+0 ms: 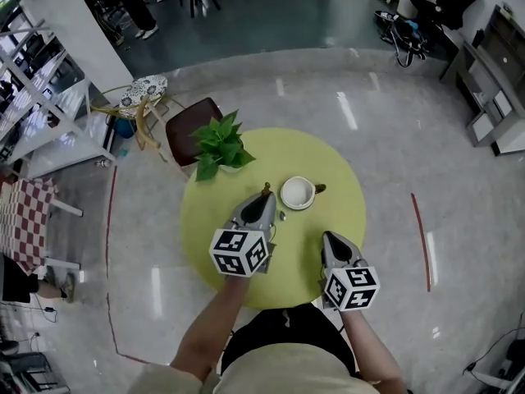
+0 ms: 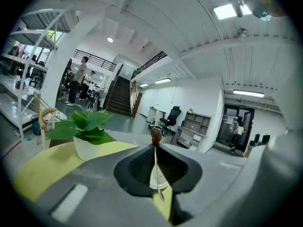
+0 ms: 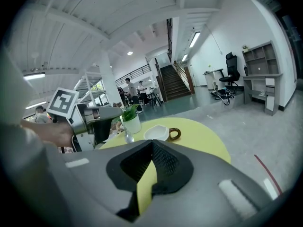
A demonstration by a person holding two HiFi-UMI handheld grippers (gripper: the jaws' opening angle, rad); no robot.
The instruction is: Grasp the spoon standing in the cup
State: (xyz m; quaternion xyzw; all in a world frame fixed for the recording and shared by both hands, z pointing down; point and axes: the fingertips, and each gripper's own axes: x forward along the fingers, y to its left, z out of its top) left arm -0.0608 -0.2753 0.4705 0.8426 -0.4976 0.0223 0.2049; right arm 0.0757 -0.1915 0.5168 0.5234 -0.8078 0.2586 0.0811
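My left gripper point(image 1: 264, 197) is shut on the spoon point(image 1: 282, 216) and holds it in the air just left of the cup point(image 1: 297, 193). In the left gripper view the thin shaft is pinched between the jaws point(image 2: 155, 148). The spoon's point(image 2: 160, 192) brown wooden end pokes out past the tips and its metal bowl hangs below. The white cup point(image 3: 158, 133), with a brown handle, stands empty on the yellow-green round table point(image 1: 344, 212). My right gripper point(image 1: 326, 236) hovers near the table's front right, jaws point(image 3: 152, 143) together with nothing in them.
A potted green plant point(image 1: 220, 144) in a white pot stands at the table's back left, close to the left gripper. A dark red chair point(image 1: 187, 125) sits behind the table. A person point(image 2: 78, 79) stands far off among the shelves.
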